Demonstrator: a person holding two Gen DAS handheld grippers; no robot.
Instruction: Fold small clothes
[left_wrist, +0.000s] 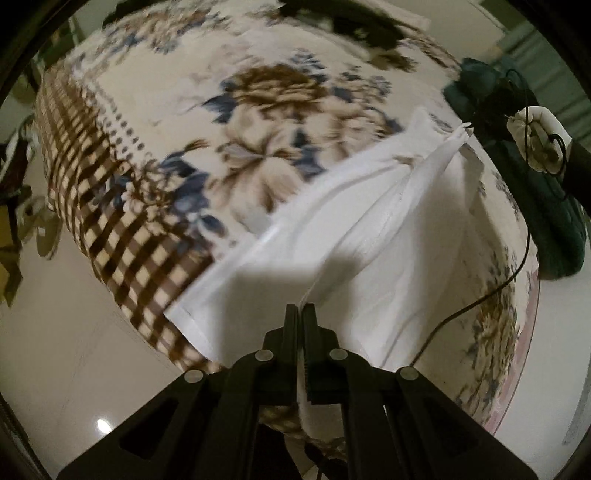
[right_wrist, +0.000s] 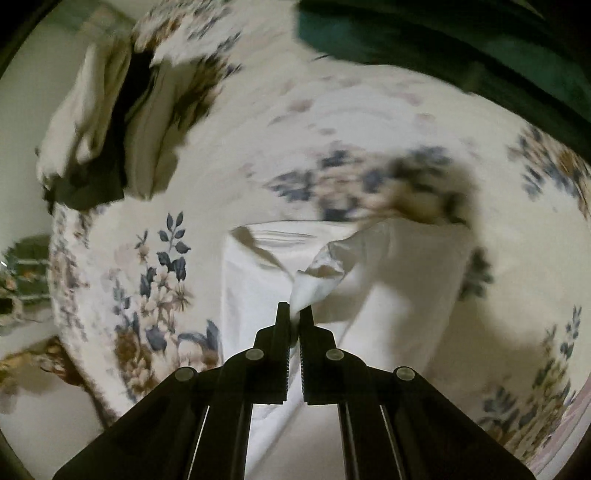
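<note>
Pinched on a white garment (left_wrist: 354, 221), the left gripper (left_wrist: 300, 308) and right gripper (right_wrist: 294, 312) each hold an edge above the floral bed (left_wrist: 177, 96). Mid-fold, seemingly; next, carry both edges across evenly.

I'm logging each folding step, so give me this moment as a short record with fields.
surface: floral bedspread
garment: white garment, partly lifted and creased
left gripper: shut on the white garment's edge
right gripper: shut on a bunched corner
other clothes: pile of light and dark clothes farther back on the bedspread
fold state: not yet flat
</note>
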